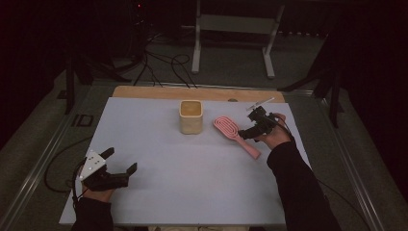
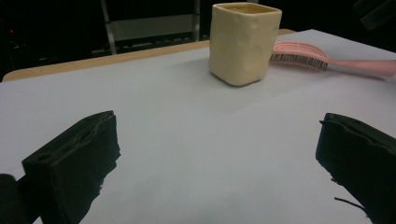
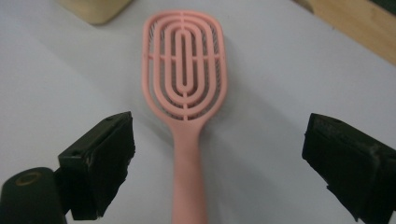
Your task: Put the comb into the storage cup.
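Note:
A pink vented hairbrush [image 1: 233,132] lies bristles-down on the white mat [image 1: 192,187], its handle pointing toward the near right. Left of it a cream square cup [image 1: 191,117] stands upright. My right gripper [image 1: 250,125] is open over the handle. In the right gripper view the brush [image 3: 185,79] runs up between the two spread jaws of that gripper [image 3: 217,163], and neither touches it. My left gripper [image 1: 119,161] rests open near the front left of the mat, holding nothing. The left gripper view has the cup [image 2: 243,43] and the brush [image 2: 308,56] far ahead of this gripper [image 2: 219,163].
The mat covers a wooden table whose bare strip [image 1: 192,93] shows at the back. Beyond it lie floor cables [image 1: 163,67] and a white metal stand [image 1: 235,29]. A corner of the cup [image 3: 95,9] sits at the top left of the right gripper view.

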`<action>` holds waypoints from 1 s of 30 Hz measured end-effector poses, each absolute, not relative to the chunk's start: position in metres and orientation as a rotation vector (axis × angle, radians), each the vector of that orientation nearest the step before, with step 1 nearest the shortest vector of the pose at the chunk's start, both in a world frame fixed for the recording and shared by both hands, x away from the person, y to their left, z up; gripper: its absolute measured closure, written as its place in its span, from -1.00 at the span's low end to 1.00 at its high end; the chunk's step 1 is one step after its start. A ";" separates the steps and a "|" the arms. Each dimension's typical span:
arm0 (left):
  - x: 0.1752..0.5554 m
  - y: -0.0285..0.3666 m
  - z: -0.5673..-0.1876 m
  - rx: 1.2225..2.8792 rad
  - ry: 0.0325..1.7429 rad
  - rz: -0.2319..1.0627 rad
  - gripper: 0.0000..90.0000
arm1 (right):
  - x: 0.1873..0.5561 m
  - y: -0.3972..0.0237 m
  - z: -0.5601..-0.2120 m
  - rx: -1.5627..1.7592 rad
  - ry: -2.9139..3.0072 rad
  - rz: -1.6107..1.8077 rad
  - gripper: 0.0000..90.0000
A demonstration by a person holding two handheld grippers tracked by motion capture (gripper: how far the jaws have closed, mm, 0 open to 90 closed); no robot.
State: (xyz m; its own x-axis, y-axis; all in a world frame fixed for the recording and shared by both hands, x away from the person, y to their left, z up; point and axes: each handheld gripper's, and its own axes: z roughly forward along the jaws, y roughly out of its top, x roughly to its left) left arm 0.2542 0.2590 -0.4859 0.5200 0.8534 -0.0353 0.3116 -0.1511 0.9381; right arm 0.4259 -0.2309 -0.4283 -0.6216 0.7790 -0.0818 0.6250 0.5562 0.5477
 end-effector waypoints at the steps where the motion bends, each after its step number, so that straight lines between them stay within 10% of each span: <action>1: 0.254 0.259 -0.486 1.714 0.990 0.646 -1.00 | 0.427 -0.231 -0.430 1.158 2.486 0.678 -0.80; 30: 0.254 0.259 -0.486 1.714 0.989 0.644 -1.00 | 0.450 -0.221 -0.470 1.228 2.633 0.510 -0.80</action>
State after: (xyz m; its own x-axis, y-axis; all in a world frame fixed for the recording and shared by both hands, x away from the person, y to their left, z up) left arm 0.2544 0.2591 -0.4859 0.5216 0.8525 -0.0349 0.3124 -0.1527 0.9376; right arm 0.4502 -0.2209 -0.4705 -0.6383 0.7693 -0.0270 0.7035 0.5972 0.3852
